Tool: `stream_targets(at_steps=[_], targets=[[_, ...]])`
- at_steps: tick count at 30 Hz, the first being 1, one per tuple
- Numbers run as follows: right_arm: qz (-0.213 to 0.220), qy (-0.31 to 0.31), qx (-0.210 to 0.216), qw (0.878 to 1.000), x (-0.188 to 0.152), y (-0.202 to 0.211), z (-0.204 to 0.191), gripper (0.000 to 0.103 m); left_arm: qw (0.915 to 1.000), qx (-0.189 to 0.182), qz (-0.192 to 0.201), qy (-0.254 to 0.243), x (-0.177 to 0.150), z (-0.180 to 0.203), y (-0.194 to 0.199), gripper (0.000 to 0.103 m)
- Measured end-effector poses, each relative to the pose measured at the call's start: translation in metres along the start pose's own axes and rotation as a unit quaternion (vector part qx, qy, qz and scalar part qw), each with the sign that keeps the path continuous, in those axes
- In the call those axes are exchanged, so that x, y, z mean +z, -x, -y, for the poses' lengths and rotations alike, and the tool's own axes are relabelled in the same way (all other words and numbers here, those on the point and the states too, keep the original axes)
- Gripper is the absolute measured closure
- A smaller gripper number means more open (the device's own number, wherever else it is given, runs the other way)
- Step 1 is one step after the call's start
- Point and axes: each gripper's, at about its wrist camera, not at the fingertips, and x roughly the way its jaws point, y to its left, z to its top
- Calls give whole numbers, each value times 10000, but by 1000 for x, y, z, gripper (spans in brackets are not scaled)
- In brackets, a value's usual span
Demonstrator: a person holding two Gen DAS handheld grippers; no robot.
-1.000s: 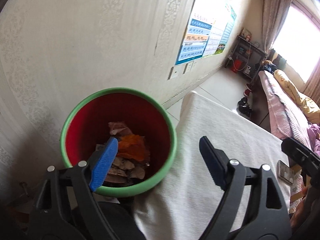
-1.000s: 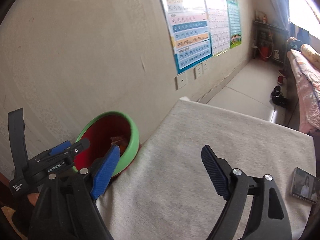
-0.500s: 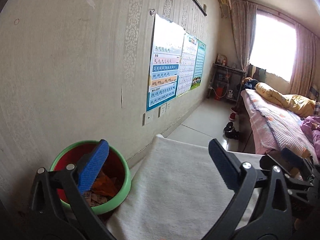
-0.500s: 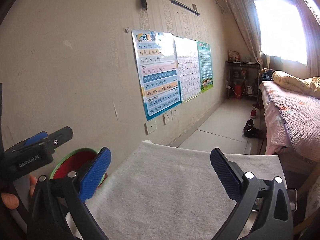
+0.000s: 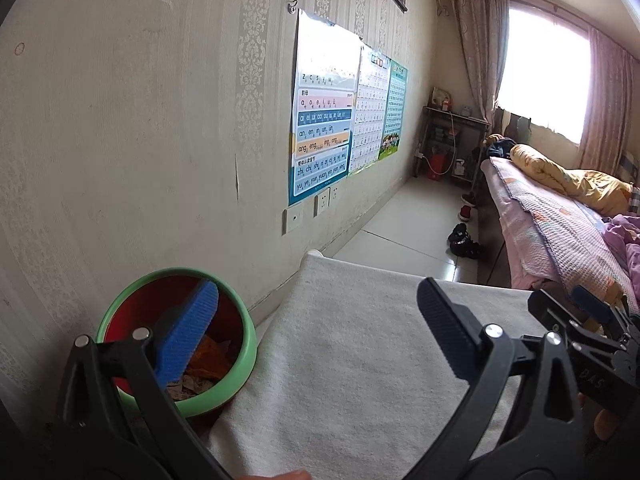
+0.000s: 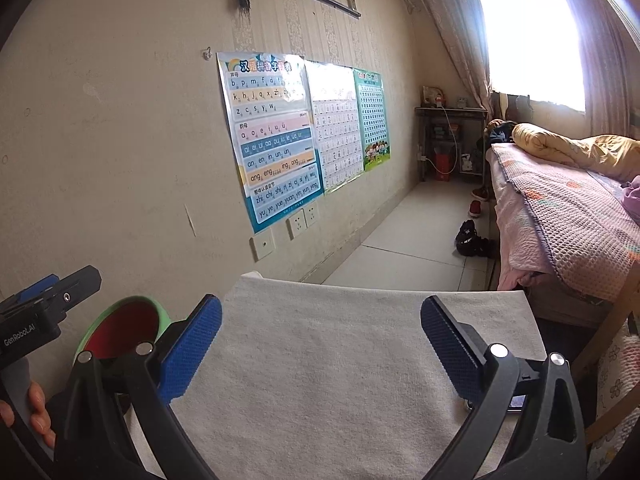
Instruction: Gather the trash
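A red bin with a green rim (image 5: 240, 344) stands on the floor between the wall and the table's left edge; it also shows in the right wrist view (image 6: 160, 316). Orange and brown paper trash (image 5: 208, 360) lies inside it. My left gripper (image 5: 316, 312) is open and empty, held above the table's left part, its left finger over the bin. My right gripper (image 6: 320, 320) is open and empty above the middle of the white cloth-covered table (image 6: 320, 380). No loose trash shows on the cloth.
A phone (image 6: 516, 402) lies at the table's right edge behind my right finger. The wall with posters (image 6: 276, 140) runs along the left. A bed (image 6: 560, 208) is on the right, shoes (image 6: 472, 238) on the floor beyond.
Both grippers have tilted up and drawn back from the bin, so the views now look along the room. Both stay open and empty.
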Motion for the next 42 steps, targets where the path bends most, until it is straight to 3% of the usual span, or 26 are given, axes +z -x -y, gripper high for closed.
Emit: stream_targets(at_steps=[42], targets=[[-350, 105, 72, 9993, -11, -12, -8, 6, 9998, 34, -144, -139, -7, -3, -5, 5]])
